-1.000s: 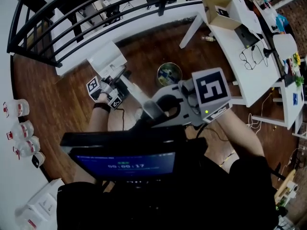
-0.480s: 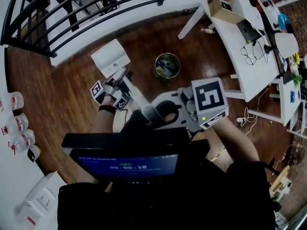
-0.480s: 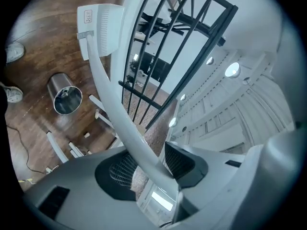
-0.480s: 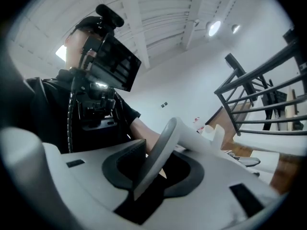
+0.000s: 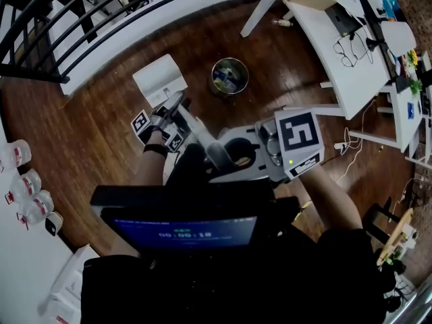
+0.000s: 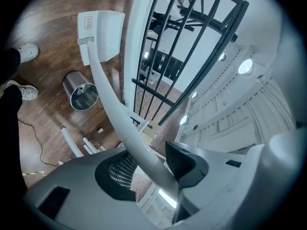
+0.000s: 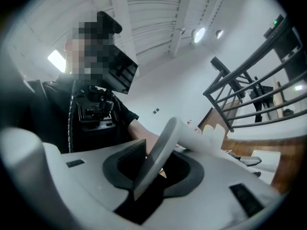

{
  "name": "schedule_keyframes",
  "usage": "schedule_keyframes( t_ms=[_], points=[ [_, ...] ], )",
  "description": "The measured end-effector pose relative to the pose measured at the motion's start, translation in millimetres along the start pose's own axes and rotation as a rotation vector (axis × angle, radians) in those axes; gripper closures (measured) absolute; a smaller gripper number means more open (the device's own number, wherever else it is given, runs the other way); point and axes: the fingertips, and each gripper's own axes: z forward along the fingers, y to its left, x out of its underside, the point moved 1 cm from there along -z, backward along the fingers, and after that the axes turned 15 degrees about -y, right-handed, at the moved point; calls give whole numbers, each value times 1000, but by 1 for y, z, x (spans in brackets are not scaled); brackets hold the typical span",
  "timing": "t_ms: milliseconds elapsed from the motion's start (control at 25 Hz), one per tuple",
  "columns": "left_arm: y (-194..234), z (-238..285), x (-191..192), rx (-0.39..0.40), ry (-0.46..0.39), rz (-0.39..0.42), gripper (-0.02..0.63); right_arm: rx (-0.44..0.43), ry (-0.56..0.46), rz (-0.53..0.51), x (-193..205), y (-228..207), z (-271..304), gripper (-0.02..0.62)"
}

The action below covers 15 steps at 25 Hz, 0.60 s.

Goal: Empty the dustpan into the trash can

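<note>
Two grippers share one long handle (image 5: pixel 196 128). My right gripper (image 7: pixel 153 169), at lower centre, is clamped on its top end. My left gripper (image 6: pixel 151 163), further along, has the shaft between jaws that are easing apart. If that hold slackens more, the handle could roll and spill the load on the floor (image 5: pixel 101 147). The dustpan (image 5: pixel 158 79) is at upper left, beside the trash can (image 5: pixel 229 76), not over it. Against a second ago, both grippers sit lower.
</note>
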Motion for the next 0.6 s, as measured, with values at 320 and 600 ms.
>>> schedule_keyframes(
  t_ms=[320,600],
  points=[
    [-7,6,27,-43,190,80,428,61,-44,-53,7,20,-3,483],
    [2,-2,66,-100,345,170,419,31,-60,-82,18,52,-30,483]
  ],
)
